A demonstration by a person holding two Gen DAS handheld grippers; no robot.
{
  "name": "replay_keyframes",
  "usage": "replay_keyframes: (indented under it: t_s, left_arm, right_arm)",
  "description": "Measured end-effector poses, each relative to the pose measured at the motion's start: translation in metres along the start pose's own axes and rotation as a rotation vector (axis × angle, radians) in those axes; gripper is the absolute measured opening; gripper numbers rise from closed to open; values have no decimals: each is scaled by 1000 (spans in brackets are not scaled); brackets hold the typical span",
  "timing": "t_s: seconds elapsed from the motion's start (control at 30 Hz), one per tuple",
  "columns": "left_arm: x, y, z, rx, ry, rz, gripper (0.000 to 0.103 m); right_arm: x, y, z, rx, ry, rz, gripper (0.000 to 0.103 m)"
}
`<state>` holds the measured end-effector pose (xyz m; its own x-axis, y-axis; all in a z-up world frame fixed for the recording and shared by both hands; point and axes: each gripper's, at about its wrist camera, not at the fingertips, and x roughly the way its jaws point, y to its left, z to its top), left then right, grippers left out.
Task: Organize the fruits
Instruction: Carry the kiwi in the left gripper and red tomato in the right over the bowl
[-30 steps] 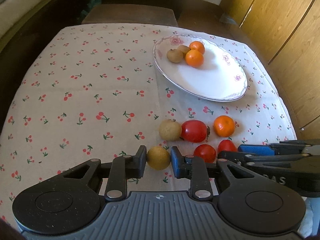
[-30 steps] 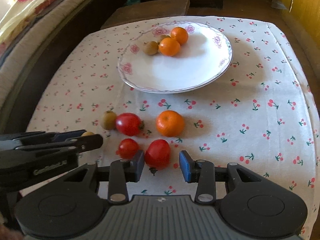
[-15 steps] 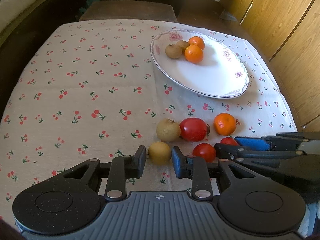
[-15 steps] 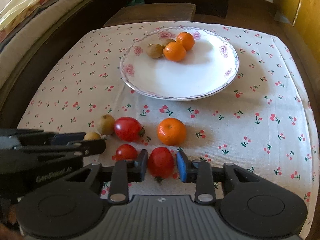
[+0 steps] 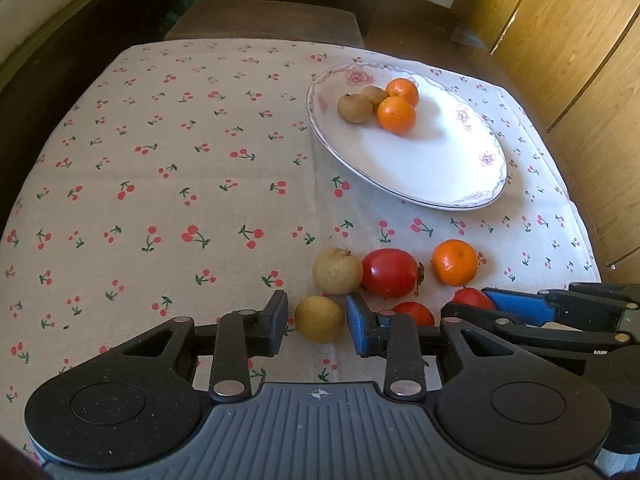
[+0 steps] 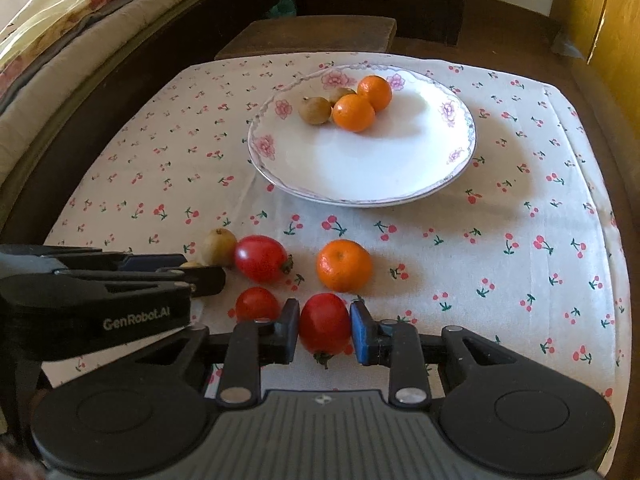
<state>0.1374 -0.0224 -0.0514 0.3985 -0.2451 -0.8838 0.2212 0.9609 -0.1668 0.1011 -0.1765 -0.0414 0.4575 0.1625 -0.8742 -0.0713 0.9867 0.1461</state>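
A white floral plate (image 5: 432, 168) (image 6: 360, 176) holds two oranges and two brown fruits at its far side. On the cherry tablecloth lie a brown fruit (image 5: 337, 271), a large tomato (image 5: 389, 273) (image 6: 261, 259), an orange (image 5: 455, 262) (image 6: 344, 265) and a small tomato (image 6: 257, 304). My left gripper (image 5: 318, 322) stands around a yellow-brown fruit (image 5: 319, 319), with small gaps on both sides. My right gripper (image 6: 325, 330) is shut on a red tomato (image 6: 325, 324), its pads touching both sides.
A dark stool (image 5: 264, 24) stands beyond the table's far edge. Wooden cabinets (image 5: 568, 60) are to the right, a sofa (image 6: 60, 40) to the left. The table's right edge (image 6: 616, 240) is close to the fruits.
My right gripper has closed onto the red tomato. My left gripper has opened slightly around the yellow-brown fruit. Both views have drawn back and risen a little.
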Motion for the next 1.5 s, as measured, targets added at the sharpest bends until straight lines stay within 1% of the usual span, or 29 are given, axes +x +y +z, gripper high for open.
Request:
replay_keyframes:
  t_s: [0.03,0.4,0.53,0.73,1.2,1.5]
  left_arm:
    - [-1,0,0,0,-2,-1,34]
    - [-24,-3,-6,17,-31,1,34]
    - [-30,-4,-6,2,-38,-15,34]
    - [-38,-13,-9,15,-50,-34,34]
    - [-50,-25,-25,39,-54,-41,34]
    - [-51,-32,-22,60,-71,-16,34]
  right_arm:
    - [-1,-1,0,1,0,0,29]
    - [-23,-7,-2,11,-25,3,29]
    - [-30,-5,-2,8,-32,2,29]
    - [-37,0,-3,-3,-36,1,29]
    - [-51,7,-25,17,-36,-13,29]
    - [-50,7,-19,18,-53,-27,29]
